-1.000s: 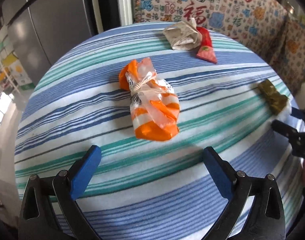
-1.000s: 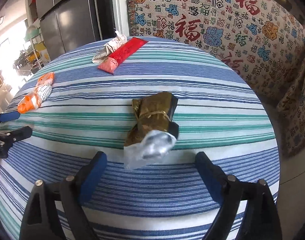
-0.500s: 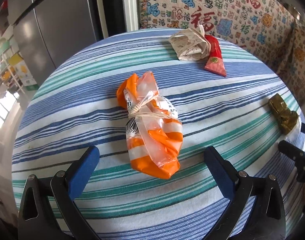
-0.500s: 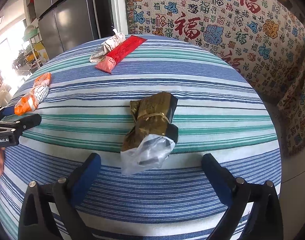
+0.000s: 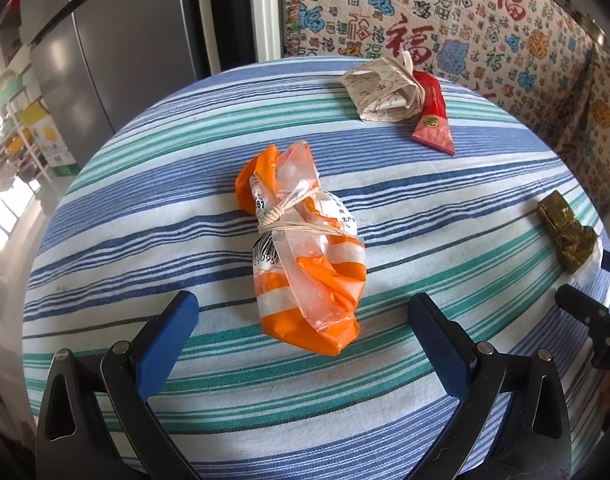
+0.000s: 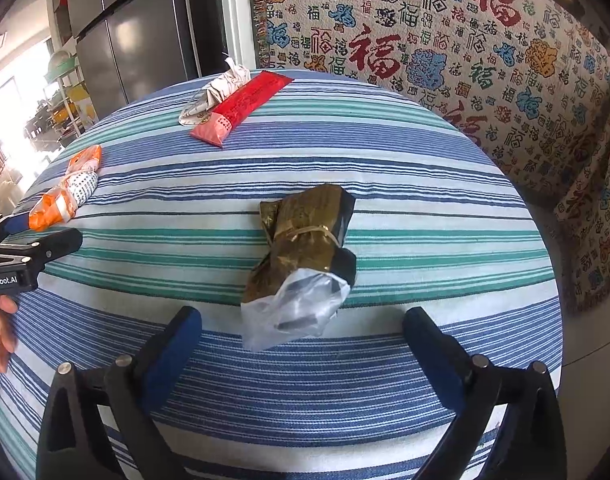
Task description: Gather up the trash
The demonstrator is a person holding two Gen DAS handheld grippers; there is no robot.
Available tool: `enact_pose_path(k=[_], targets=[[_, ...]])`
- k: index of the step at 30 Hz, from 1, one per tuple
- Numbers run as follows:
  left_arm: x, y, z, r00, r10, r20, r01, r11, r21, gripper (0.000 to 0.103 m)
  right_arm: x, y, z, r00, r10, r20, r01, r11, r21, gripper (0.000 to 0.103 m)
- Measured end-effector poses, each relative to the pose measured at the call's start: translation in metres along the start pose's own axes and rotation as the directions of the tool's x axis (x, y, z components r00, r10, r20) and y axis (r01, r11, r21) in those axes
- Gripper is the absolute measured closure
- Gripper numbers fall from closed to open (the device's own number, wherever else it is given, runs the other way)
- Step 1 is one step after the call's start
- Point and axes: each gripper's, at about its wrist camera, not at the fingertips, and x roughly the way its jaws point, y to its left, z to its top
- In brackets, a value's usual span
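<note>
— Trash left to right?
— My left tongs [image 5: 303, 312] gape, released, around the orange bundle's [image 5: 305, 256] near end on the striped surface [image 5: 445, 216]. My right tongs [image 6: 301, 320] gape before the gold bundle [image 6: 305, 236].

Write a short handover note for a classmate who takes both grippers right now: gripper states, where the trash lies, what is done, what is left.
Left gripper: open, empty, aimed at the orange wrapper bundle lying between and just beyond its fingertips.
Right gripper: open, empty, facing the gold wrapper bundle.
At the far side of the striped table: a crumpled paper wrapper touching a red packet.
Done: nothing picked up.
Left: all four pieces; no bin is in view.
</note>
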Motion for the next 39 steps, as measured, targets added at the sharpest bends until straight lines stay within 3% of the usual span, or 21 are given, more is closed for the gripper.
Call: enact_pose_path(k=[8, 12, 15, 18, 22, 23, 26, 27, 28, 29, 30, 36, 39], targets=[[-0.005, 0.003, -0.002, 0.999, -0.024, -0.041, 0.026, 0.999, 0.031, 0.0, 0.001, -0.001, 0.0, 1.0, 0.011, -0.007, -0.011, 1.0, -0.014, 0.0], [-0.011, 0.014, 0.007, 0.999, -0.05, -0.007, 0.05, 0.998, -0.027, 0.0, -0.001, -0.011, 0.004, 0.998, 0.01, -0.067, -0.011, 1.0, -0.009, 0.001], [-0.018, 0.011, 0.019, 0.998, -0.044, 0.036, 0.044, 0.999, 0.005, 0.0, -0.015, -0.03, 0.012, 0.998, 0.067, -0.014, -0.066, 0.996, 0.064, 0.001], [-0.015, 0.007, 0.032, 0.998, -0.033, 0.048, 0.032, 0.999, 0.03, 0.0, -0.022, -0.031, 0.02, 0.993, 0.121, 0.017, -0.122, 0.99, 0.067, 0.001], [0.003, 0.015, 0.043, 0.998, -0.07, 0.007, 0.07, 0.997, -0.023, 0.0, -0.016, -0.011, 0.028, 0.995, 0.096, 0.012, -0.095, 0.995, -0.012, 0.002], [0.008, 0.016, 0.044, 0.996, -0.085, -0.005, 0.085, 0.996, -0.037, 0.0, -0.013, -0.007, 0.03, 0.996, 0.085, 0.007, -0.085, 0.996, -0.025, 0.004], [0.017, 0.016, 0.045, 0.998, -0.062, -0.017, 0.061, 0.997, -0.041, 0.002, -0.003, -0.005, 0.034, 0.995, 0.095, -0.026, -0.096, 0.995, -0.028, 0.023], [0.018, 0.016, 0.045, 0.998, -0.057, -0.017, 0.056, 0.998, -0.041, 0.008, 0.0, -0.006, 0.035, 0.994, 0.104, -0.038, -0.104, 0.994, -0.021, 0.036], [0.017, 0.016, 0.044, 0.998, -0.06, -0.014, 0.059, 0.997, -0.041, 0.016, 0.004, -0.007, 0.035, 0.993, 0.109, -0.052, -0.11, 0.994, -0.013, 0.063], [0.017, 0.016, 0.044, 0.997, -0.073, -0.012, 0.073, 0.997, -0.04, 0.04, 0.007, -0.008, 0.035, 0.991, 0.116, -0.07, -0.116, 0.993, -0.003, 0.064], [0.016, 0.017, 0.045, 0.996, -0.089, -0.011, 0.088, 0.995, -0.039, 0.055, 0.007, -0.009, 0.036, 0.989, 0.13, -0.073, -0.129, 0.992, 0.012, 0.069], [-0.01, 0.019, 0.042, 0.99, -0.128, 0.064, 0.13, 0.991, -0.015, 0.056, -0.028, -0.008, 0.038, 0.991, 0.135, -0.001, -0.135, 0.991, -0.007, 0.074], [-0.026, 0.014, 0.037, 0.98, -0.183, 0.083, 0.184, 0.983, -0.002, 0.056, -0.043, -0.018, 0.032, 0.99, 0.141, 0.018, -0.142, 0.99, 0.011, 0.074]])
